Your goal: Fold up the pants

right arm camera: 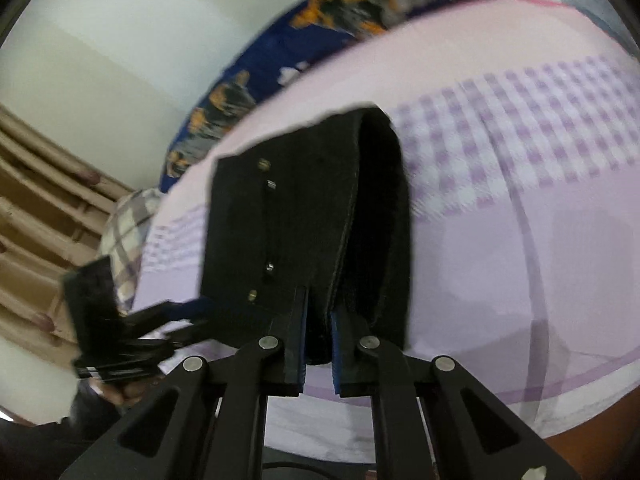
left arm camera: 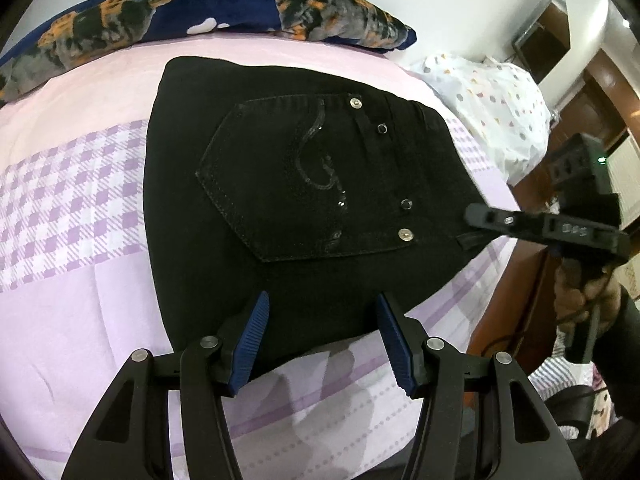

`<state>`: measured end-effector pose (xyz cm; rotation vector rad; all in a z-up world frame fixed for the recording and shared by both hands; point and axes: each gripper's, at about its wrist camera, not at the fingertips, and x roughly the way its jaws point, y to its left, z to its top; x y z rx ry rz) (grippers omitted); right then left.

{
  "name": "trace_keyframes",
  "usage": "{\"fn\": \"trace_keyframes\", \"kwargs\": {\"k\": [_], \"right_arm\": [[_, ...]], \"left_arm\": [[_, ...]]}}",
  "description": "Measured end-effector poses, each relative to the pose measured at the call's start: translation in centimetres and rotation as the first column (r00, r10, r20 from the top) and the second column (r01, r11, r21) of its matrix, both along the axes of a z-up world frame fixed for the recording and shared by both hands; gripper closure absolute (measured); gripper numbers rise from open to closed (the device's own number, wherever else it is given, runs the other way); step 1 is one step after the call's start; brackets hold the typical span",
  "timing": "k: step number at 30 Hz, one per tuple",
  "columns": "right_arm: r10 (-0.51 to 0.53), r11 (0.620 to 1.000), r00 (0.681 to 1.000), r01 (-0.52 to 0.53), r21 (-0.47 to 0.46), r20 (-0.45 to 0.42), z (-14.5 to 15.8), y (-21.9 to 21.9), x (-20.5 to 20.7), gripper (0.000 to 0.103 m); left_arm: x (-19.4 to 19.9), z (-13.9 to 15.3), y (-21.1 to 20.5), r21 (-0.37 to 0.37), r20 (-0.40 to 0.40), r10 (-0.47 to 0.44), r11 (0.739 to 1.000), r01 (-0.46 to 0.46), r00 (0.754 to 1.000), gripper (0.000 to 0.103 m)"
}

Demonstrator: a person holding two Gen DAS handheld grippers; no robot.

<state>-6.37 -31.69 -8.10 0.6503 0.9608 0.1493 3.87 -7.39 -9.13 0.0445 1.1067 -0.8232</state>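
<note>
Bedroom: lilac checked bedsheet (left arm camera: pixel 68 200), white wall beyond, a navy dog-print pillow (left arm camera: pixel 160 20) along the far edge.

Right gripper (right arm camera: pixel 318 344): blue pads drawn together, clamped on the near edge of the black pants (right arm camera: pixel 304 232). Cloth stands between the pads; frame blurred. In the left wrist view it enters from the right (left arm camera: pixel 474 212), tips at the waistband corner.

Left gripper (left arm camera: pixel 322 340): jaws apart, nothing between the pads, poised over the near hem of the pants (left arm camera: pixel 280 184), not touching as far as can be told.

Pants lie mid-bed, already doubled into a compact block, back pocket (left arm camera: pixel 296 184) up, studs along its edge.

Step, as judged: late fold; right side gripped, left side not yet taken. Next move likely calls for the left pads to close on the near edge, then both to lift and carry it over evenly.

Writing: only a curling stitched motif on the pocket, perhaps a "G"; no legible brand.
</note>
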Motion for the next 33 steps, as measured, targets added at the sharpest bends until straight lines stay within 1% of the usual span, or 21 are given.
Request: {"fn": "trace_keyframes", "kwargs": {"k": [2,4,6,9,10,13,14,15,17,18,19,20,21,23,26,28,30,33], "right_arm": [[-0.016,0.999,1.000,0.015,0.036,0.001,-0.5,-0.4,0.1,0.095],[-0.012,0.999,1.000,0.012,0.041,0.000,-0.6,-0.5,0.2,0.096],[-0.015,0.999,1.000,0.015,0.046,-0.004,-0.5,-0.5,0.2,0.097],[-0.029,0.998,1.000,0.030,0.058,-0.009,-0.6,-0.6,0.2,0.096],[-0.032,0.998,0.999,0.033,0.059,-0.009,-0.6,-0.7,0.0,0.096],[-0.039,0.998,0.999,0.039,0.058,-0.008,-0.5,-0.5,-0.2,0.096],[-0.040,0.997,0.999,0.041,0.059,-0.009,-0.4,-0.5,-0.2,0.095],[-0.042,0.997,0.999,0.042,0.058,-0.009,-0.2,-0.4,-0.2,0.094],[-0.042,0.998,0.999,0.042,0.047,-0.011,0.2,-0.2,0.0,0.091],[-0.042,0.999,0.999,0.042,0.030,-0.010,0.7,-0.1,0.1,0.088],[-0.049,0.999,0.999,0.048,-0.009,-0.008,1.4,0.0,0.2,0.086],[-0.056,0.997,0.998,0.055,-0.049,-0.005,2.0,0.1,0.4,0.075],[-0.063,0.994,0.998,0.064,-0.092,0.007,2.6,0.1,0.5,0.068],[-0.076,0.982,0.996,0.084,-0.166,0.054,4.1,0.0,0.7,0.068],[-0.057,0.971,0.992,0.081,-0.223,0.113,6.0,0.0,2.2,0.069],[-0.043,0.969,0.990,0.075,-0.237,0.137,6.7,0.4,3.8,0.070],[-0.026,0.969,0.988,0.063,-0.241,0.152,6.9,0.7,5.4,0.074],[-0.014,0.966,0.989,0.051,-0.254,0.145,6.3,1.1,7.7,0.075]], "left_arm": [[0.0,0.0,-0.2,0.012,0.007,-0.001,1.000,0.001,1.000,0.046],[0.1,0.4,-0.2,0.014,0.003,0.001,1.000,-0.001,1.000,0.046],[0.3,1.2,0.1,-0.013,0.006,0.010,1.000,-0.010,1.000,0.046],[0.7,1.9,1.1,-0.047,0.040,0.054,0.998,-0.052,0.998,0.046],[0.9,1.8,1.3,-0.051,0.035,0.065,0.997,-0.063,0.997,0.046],[1.8,-0.2,1.5,-0.031,-0.036,0.085,0.996,-0.086,0.996,0.046],[1.6,-0.7,1.6,-0.029,-0.032,0.088,0.996,-0.089,0.996,0.046],[1.3,-0.9,1.3,-0.017,-0.007,0.083,0.996,-0.083,0.997,0.046],[1.0,-0.8,0.9,-0.004,0.014,0.069,0.998,-0.069,0.998,0.046],[1.1,-0.8,0.8,-0.005,0.007,0.071,0.997,-0.071,0.997,0.046],[1.2,-0.8,0.8,-0.007,0.002,0.073,0.997,-0.073,0.997,0.046],[1.2,-0.8,0.7,-0.008,-0.001,0.074,0.997,-0.074,0.997,0.046],[1.2,-0.8,0.8,-0.011,-0.002,0.073,0.997,-0.073,0.997,0.046],[1.3,-0.7,0.8,-0.010,0.000,0.073,0.997,-0.073,0.997,0.046],[1.3,-0.8,0.8,-0.008,0.001,0.072,0.997,-0.072,0.997,0.046],[1.3,-0.8,0.7,-0.003,0.006,0.070,0.998,-0.070,0.998,0.046],[1.2,-0.7,0.5,0.002,0.011,0.069,0.998,-0.069,0.998,0.046],[1.4,-0.7,0.2,0.004,0.011,0.071,0.997,-0.071,0.997,0.046]]}}
